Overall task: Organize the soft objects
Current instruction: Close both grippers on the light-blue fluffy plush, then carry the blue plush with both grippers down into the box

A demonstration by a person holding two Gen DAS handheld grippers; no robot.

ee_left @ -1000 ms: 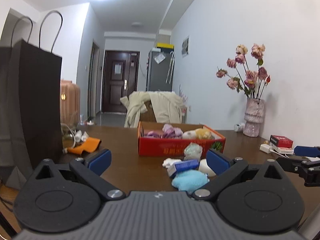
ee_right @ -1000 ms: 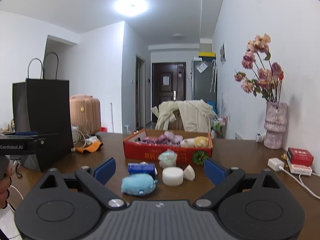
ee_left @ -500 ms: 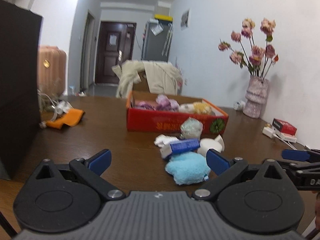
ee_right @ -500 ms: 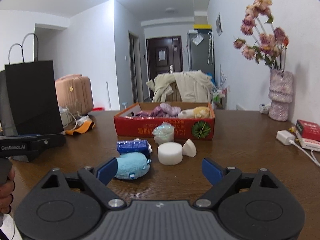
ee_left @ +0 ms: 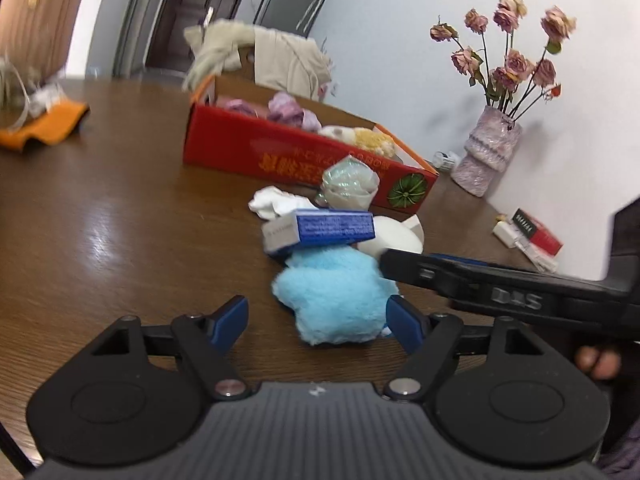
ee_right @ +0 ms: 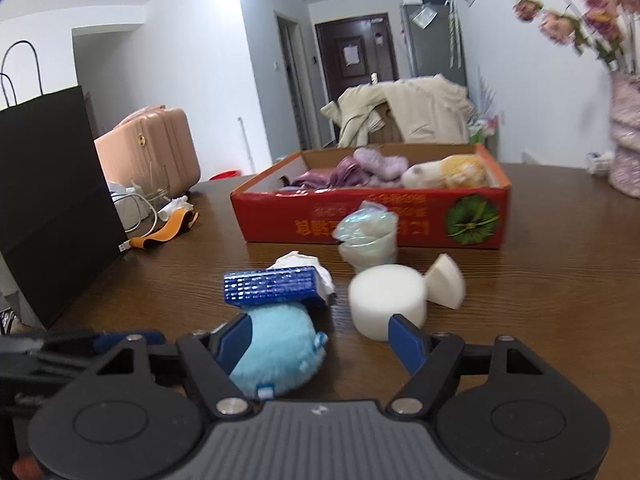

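Now both closing hand-held grippers — left (ee_left: 316, 318), right (ee_right: 320, 340) — unclenched, flank the blue plush (ee_left: 334, 294).

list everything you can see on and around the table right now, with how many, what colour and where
plush toy: 1, light blue, nearest, between both grippers' fingers
small box: 1, blue, behind plush
foam disc: 1, white, right of plush
foam wedge: 1, white, beside disc
wrapped cup: 1, iridescent, before tray
cardboard tray: 1, red, centre, holding soft items
paper bag: 1, black, left
vase: 1, pink, right
left gripper: closing
right gripper: closing
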